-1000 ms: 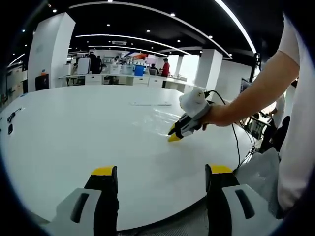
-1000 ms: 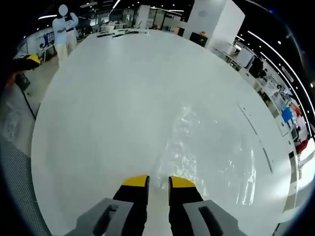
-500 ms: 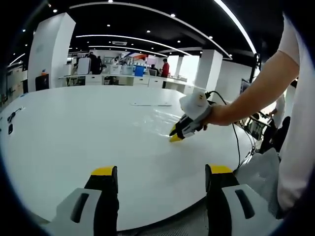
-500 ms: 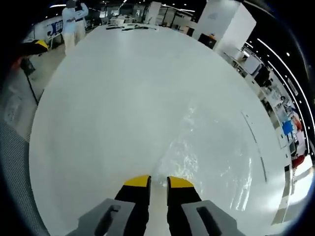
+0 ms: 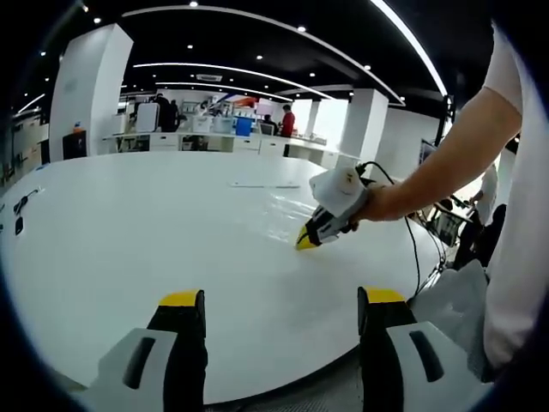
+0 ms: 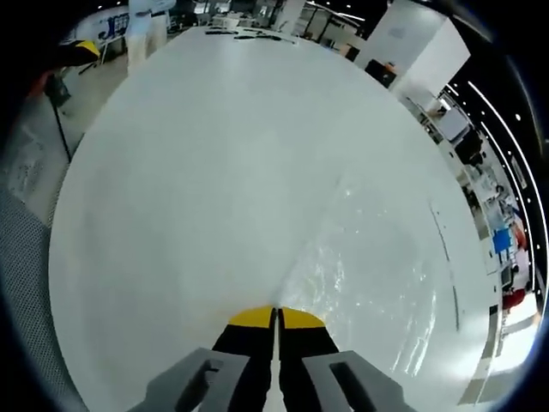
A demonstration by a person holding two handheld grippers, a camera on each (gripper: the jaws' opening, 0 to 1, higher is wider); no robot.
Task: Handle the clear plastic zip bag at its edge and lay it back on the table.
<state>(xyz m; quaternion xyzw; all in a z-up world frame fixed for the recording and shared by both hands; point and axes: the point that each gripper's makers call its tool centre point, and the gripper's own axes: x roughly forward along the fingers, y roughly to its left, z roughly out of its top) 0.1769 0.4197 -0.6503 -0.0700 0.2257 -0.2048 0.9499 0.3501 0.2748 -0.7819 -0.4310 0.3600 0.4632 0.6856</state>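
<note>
The clear plastic zip bag [image 6: 377, 266] lies flat and wrinkled on the big white table [image 6: 171, 172]. Its near edge reaches my right gripper [image 6: 276, 314], whose yellow-tipped jaws are pressed together on that edge. In the left gripper view the bag [image 5: 279, 206] is a faint sheen on the table [image 5: 129, 223]. There a hand holds the right gripper [image 5: 304, 243] tip-down at the bag's near corner. My left gripper [image 5: 279, 296] stands open over the table's near edge, apart from the bag, with nothing between its jaws.
A thin white strip [image 5: 262, 183] lies beyond the bag. Small dark items [image 5: 19, 206] sit at the table's left edge, and more [image 6: 249, 34] at its far end. A cable [image 5: 410, 240] trails from the right gripper. People and desks [image 5: 214, 129] stand far behind.
My right gripper's jaws, a narrow gap apart before, have closed on the bag's edge, and it tipped lower toward the table. The left gripper has stayed still and open.
</note>
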